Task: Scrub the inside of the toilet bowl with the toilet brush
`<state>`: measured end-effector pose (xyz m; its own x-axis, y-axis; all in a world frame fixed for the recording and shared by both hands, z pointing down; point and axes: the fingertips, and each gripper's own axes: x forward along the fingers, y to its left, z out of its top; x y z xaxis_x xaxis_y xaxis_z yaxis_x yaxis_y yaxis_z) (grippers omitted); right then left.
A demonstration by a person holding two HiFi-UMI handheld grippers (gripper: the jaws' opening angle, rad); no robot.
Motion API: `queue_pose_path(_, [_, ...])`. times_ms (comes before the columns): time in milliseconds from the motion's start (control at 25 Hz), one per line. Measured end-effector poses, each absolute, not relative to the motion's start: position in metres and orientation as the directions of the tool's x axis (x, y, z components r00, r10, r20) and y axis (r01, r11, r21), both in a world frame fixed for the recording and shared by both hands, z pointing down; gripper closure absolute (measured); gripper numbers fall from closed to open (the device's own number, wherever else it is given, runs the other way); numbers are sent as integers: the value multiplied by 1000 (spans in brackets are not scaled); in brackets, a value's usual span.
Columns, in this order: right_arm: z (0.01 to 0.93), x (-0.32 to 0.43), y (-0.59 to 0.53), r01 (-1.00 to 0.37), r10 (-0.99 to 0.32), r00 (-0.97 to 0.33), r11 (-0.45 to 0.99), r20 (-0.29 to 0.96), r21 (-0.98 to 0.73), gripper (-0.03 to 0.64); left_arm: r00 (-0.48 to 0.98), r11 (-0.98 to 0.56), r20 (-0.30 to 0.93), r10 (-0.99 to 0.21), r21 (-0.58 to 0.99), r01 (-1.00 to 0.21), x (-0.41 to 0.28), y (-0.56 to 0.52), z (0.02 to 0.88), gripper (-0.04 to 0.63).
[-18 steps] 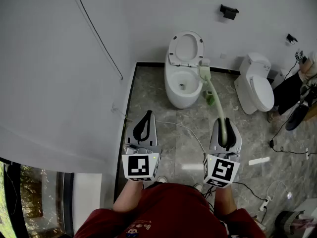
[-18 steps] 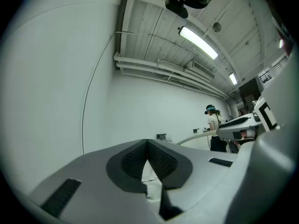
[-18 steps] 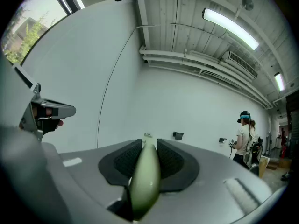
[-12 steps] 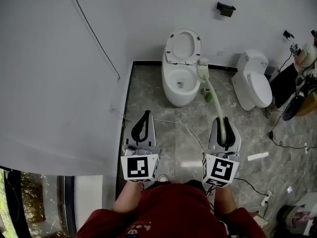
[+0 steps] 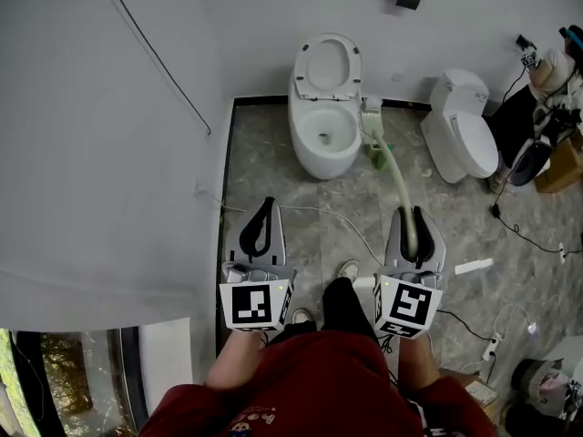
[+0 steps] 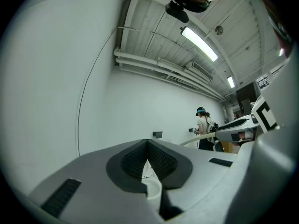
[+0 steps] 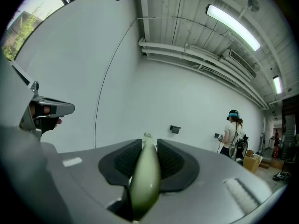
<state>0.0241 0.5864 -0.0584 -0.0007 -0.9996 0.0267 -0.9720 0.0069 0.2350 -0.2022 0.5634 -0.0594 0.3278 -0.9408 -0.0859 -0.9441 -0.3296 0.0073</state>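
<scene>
A white toilet [image 5: 324, 144] with its seat lid raised stands against the far wall in the head view, the open bowl [image 5: 328, 133] facing me. My right gripper [image 5: 414, 227] is shut on the pale green handle of the toilet brush [image 5: 393, 178]; its white brush head [image 5: 372, 116] hangs in the air just right of the bowl's rim. In the right gripper view the green handle [image 7: 145, 178] runs out between the dark pads. My left gripper [image 5: 260, 228] is shut with nothing in it, its pads [image 6: 159, 160] meeting at the tips.
A green brush holder [image 5: 377, 157] sits on the marble floor right of the toilet. A second toilet [image 5: 463, 140] with its lid down stands further right. Cables [image 5: 328, 217] trail over the floor. Another person [image 7: 232, 134] stands at the right. The grey wall [image 5: 118, 153] runs along the left.
I have stepped closer: the toilet has shifted up and left in the head view and my feet have come into sight. Both grippers hold as before, the brush still in the right one.
</scene>
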Motion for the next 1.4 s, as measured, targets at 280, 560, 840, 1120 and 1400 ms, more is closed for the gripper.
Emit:
queue_pose_path(280, [-38,23,550,-978,-998,-31,42,58,205,502,317,-316,-46,-947,-11,-949,-200,531,-49,591])
queue_pose_path(560, [-19,44,493,-982,-995,-18,36,98,184,503,317,-316,-49,-947,-29,-948,-177,473,-46,591])
queue_pose_path(840, [-8,92,415,-987,-992,1,19,126,159,503,330,-329,-16,-944,-39,-943,-134,387,-37,591])
queue_pose_path(1120, [8,132,339,-991,-987,-11,32,163,131,503,345,-346,21,-938,-62,-936,-87,314,-31,590])
queue_pose_path(1400, [7,155,291,-994,-988,-31,47,152,103,502,340,-342,43,-940,-58,-938,-59,271,-25,591])
